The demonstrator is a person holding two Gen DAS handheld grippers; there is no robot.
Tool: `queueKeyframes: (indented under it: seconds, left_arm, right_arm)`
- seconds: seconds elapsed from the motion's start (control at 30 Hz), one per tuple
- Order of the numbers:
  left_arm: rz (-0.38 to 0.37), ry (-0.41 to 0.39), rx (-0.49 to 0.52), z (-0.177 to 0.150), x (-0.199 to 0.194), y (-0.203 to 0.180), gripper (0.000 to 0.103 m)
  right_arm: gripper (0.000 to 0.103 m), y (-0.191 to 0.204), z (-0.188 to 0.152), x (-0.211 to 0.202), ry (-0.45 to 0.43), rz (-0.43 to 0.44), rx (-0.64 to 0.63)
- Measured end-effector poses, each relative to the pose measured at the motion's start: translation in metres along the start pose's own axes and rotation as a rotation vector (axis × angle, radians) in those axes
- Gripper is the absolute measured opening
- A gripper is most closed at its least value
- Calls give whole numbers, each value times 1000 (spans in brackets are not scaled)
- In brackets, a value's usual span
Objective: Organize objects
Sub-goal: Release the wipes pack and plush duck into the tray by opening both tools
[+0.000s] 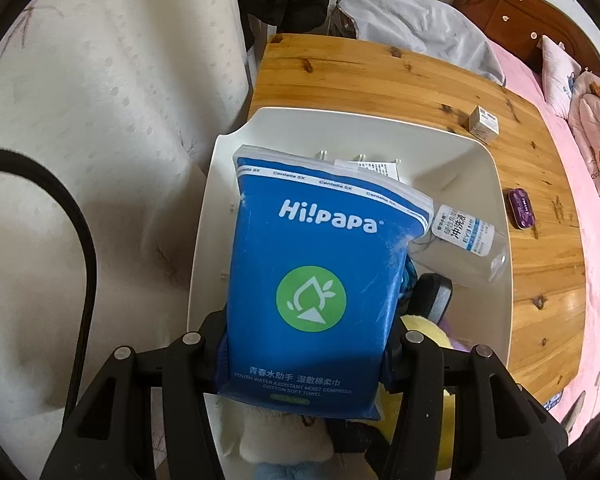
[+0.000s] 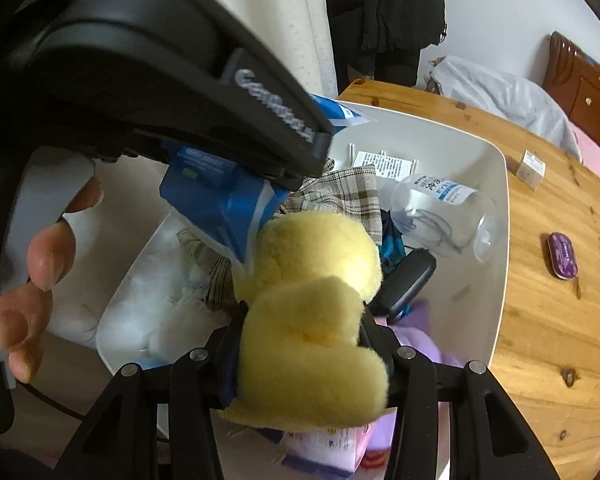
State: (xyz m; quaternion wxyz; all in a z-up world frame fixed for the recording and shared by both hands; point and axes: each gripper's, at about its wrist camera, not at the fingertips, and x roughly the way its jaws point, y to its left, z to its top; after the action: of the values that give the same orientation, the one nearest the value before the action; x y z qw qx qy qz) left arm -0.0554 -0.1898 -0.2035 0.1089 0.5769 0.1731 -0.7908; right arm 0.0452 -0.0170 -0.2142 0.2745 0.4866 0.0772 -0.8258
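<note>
My left gripper (image 1: 306,364) is shut on a blue "Hi!papa" cotton towel pack (image 1: 312,280), holding it above the white bin (image 1: 484,168). In the right wrist view the same pack (image 2: 224,200) hangs at the bin's left side under the left gripper's black body (image 2: 160,80). My right gripper (image 2: 304,340) is shut on a yellow plush toy (image 2: 316,280) over the white bin (image 2: 496,216). Inside the bin lie a clear bottle (image 2: 440,208), a plaid cloth (image 2: 344,192), a black case (image 2: 408,280) and a purple soft item (image 2: 416,336).
The bin stands on a wooden table (image 1: 380,68). A small white box (image 1: 484,124) and a purple tin (image 1: 521,207) lie on the table right of the bin. A person's fingers (image 2: 48,256) hold the left gripper. A pink bed (image 1: 560,120) lies beyond the table.
</note>
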Motion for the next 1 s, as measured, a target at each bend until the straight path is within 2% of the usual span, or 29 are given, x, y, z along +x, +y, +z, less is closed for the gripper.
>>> queueKeyframes:
  seconds: [0.3,0.57,0.63,0.77,0.83,0.87,0.9,1.0]
  left_arm:
    - [-8,-14,13,6,8,5,58]
    - [-51,-40,51,18,3,-2,58]
    - [-68,-58,68,23,-1,-6,58]
    - [-97,-53,115,32,-3,-21,60]
    - [-92,-33,149,34,-2,-30,69]
    - [-82,-39,166,34,-3,-35,79]
    - [-70,-58,182,34,-7,-39,84]
    - [-52,-86,220,33,-17,-50,85]
  right_arm:
    - [50,8,-2,9,-21,-45,-21]
    - [52,4,-1,-2,-6,-21,21]
    - [55,4,-1,-8,-8,-34,10]
    - [74,4,-1,-25,-49,-72,-18]
    - [75,1,-1,-35,-72,-84,-21]
    - [75,-1,-1,-38,-78,-85,-17]
    - [75,-5,1,-41,-85,-86,-9]
    - [75,-13,1,-51,-103,-88,17]
